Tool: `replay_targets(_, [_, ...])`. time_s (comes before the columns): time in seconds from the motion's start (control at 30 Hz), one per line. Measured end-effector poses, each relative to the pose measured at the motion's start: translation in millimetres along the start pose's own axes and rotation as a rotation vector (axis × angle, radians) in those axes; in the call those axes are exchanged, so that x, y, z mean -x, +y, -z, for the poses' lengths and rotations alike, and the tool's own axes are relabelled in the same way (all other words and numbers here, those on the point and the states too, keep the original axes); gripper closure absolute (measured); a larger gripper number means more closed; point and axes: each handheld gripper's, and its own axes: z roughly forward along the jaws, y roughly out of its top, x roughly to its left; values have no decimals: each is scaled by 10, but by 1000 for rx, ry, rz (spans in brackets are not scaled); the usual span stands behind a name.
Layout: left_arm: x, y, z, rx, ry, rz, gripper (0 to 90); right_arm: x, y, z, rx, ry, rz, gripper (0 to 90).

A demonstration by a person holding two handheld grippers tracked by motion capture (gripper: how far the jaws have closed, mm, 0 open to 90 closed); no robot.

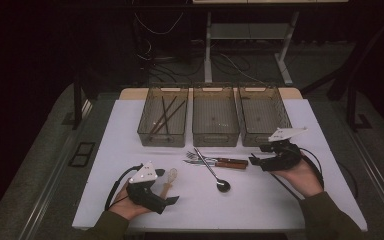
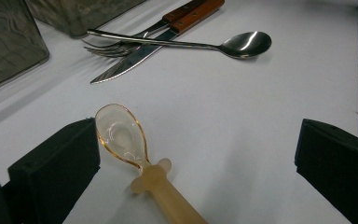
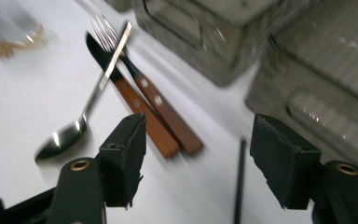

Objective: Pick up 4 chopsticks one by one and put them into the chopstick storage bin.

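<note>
1. The desk [image 1: 105, 190], covered in white, carried every item and filled the middle of the high view.
2. Three clear bins stood in a row at the desk's far edge: the left bin [image 1: 163, 121] held dark chopsticks [image 1: 166, 116], while the middle bin [image 1: 215, 120] and the right bin [image 1: 263, 119] stood beside it.
3. The right tool [image 1: 254, 161], held in the person's right hand [image 1: 300, 175], lay low over the desk just beyond the wooden handle ends. Its jaws stood apart with nothing between them; in the right gripper view a thin dark rod, possibly a chopstick [image 3: 239, 182], lay on the desk between the jaws, though blur left it uncertain.
4. The left tool [image 1: 170, 201], held in the person's left hand [image 1: 127, 206], rested at the desk's near left. Its jaws stood wide apart and pressed on nothing.
5. The knife [image 1: 225, 164] and fork [image 1: 215, 160], both wooden-handled, lay side by side in front of the middle bin.
6. The metal spoon [image 1: 215, 175] lay across them, its bowl toward the near edge.
7. The translucent spoon [image 2: 135, 149] lay on the desk between the left tool's open jaws, nearer one of them, bowl pointing away.
</note>
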Motion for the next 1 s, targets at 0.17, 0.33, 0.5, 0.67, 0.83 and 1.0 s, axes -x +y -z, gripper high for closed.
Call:
replay_targets(0.17, [-3, 0, 1, 2, 1, 3, 0, 68, -176, 83, -35, -32, -5, 445])
replay_targets(0.33, [2, 2, 0, 0, -1, -1, 0, 121, -370, 137, -98, -52, -23, 551])
replay_targets(0.5, [4, 2, 0, -1, 0, -2, 0, 142, -542, 190, -135, -57, -37, 627])
replay_targets(0.67, [6, 2, -1, -2, -1, -3, 0, 141, -701, 220, -170, -61, -51, 688])
replay_targets(0.83, [8, 7, -7, -6, -1, -8, 0, 137, -801, 229, -194, -65, -49, 733])
replay_targets(1.0, [11, 6, -9, -6, -1, -9, 0, 122, -813, 206, -208, -67, -37, 771])
